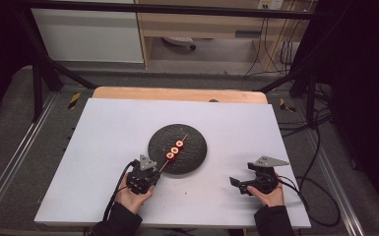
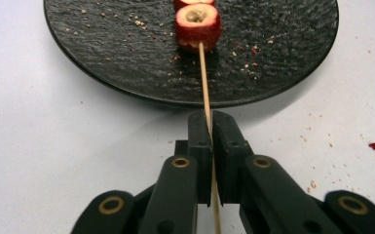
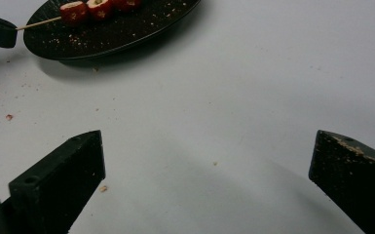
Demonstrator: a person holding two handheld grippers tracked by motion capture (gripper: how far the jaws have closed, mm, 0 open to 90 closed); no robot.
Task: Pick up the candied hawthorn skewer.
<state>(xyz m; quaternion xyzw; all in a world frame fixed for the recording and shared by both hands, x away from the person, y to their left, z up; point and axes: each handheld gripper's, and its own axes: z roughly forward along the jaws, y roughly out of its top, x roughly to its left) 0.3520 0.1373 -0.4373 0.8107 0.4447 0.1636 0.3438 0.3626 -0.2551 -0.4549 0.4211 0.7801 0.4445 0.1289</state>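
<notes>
From the high view, the left hand-held gripper [image 1: 153,170] sits at the near edge of the black plate [image 1: 193,156], on the white tabletop [image 1: 108,132], clamped on the bare end of the skewer [image 1: 177,145] with its three red fruit rings lying across the plate. The right hand-held gripper [image 1: 234,183] rests well apart, low on the right. In the left gripper view, the jaws pinch the wooden stick [image 2: 206,105] tight, the nearest fruit ring [image 2: 197,23] on the plate [image 2: 102,58] ahead. In the right gripper view, the jaws stand wide over bare tabletop [image 3: 214,112], nothing between them; the skewer [image 3: 39,23] and plate [image 3: 141,31] lie far off, top left.
</notes>
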